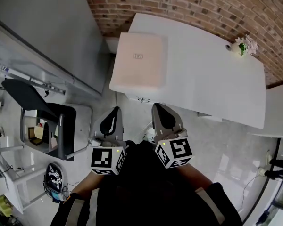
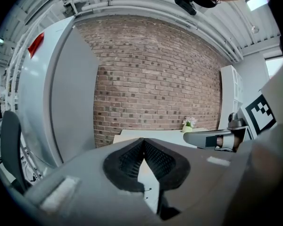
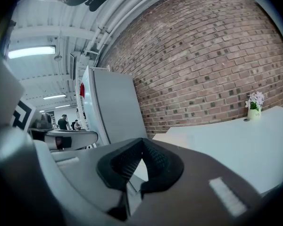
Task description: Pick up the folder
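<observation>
The folder (image 1: 139, 60) is a pale, flat, square slab lying on the left end of the white table (image 1: 212, 84), partly overhanging its edge. Both grippers hover over the floor short of the table, side by side, pointing at it. My left gripper (image 1: 115, 110) is shut with nothing between its jaws, just below the folder's near left corner. My right gripper (image 1: 158, 106) is shut and empty too, below the folder's near right corner. In the left gripper view the shut jaw tips (image 2: 142, 140) point at the table's end (image 2: 165, 134). In the right gripper view the shut tips (image 3: 142, 140) do the same.
A brick wall (image 1: 188, 4) runs behind the table, and a small flower pot (image 1: 245, 45) stands on its far right corner. A grey partition (image 1: 42, 27) and a black office chair (image 1: 42, 112) stand at the left. A white cabinet (image 1: 280, 109) is at the right.
</observation>
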A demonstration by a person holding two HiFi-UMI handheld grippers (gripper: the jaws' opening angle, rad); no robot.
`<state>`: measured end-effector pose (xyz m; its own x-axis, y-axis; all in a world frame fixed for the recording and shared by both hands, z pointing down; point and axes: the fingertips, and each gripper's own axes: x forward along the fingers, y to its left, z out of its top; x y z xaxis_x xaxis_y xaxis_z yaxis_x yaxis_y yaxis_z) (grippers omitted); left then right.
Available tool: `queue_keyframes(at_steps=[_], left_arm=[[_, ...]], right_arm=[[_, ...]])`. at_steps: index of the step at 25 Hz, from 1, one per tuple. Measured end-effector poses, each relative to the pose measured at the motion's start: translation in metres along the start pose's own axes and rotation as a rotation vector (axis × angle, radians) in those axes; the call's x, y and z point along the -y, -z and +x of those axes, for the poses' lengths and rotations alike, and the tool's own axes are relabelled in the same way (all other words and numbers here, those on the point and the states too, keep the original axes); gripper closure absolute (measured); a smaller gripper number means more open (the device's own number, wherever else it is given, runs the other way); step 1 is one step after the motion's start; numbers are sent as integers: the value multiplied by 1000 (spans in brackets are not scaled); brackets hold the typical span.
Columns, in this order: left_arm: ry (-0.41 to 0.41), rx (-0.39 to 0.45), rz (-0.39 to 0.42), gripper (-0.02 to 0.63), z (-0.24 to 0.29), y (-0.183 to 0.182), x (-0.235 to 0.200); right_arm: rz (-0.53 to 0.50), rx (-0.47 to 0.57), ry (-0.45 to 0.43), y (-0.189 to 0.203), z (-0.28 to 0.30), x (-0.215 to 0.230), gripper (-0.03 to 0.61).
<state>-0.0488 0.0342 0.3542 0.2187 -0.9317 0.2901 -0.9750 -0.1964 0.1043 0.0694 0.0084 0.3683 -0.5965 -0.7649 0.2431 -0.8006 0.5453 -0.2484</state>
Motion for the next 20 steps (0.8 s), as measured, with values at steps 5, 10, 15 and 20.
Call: queue_keyframes(at_steps=[5,10,15,20], left_arm=[[5,-15,13,615,17,-2,10],[16,-27,23,615,30,-6,14],[36,-43,12,615,45,-2,8],[61,-48,-9,615,70,0,-5]], right_arm=[[1,-22,2,1,7,18,577],[27,-38,14,3,14,33,577],[24,-58,34,8,28,40,577],[-6,-94,57,12,50,45,577]])
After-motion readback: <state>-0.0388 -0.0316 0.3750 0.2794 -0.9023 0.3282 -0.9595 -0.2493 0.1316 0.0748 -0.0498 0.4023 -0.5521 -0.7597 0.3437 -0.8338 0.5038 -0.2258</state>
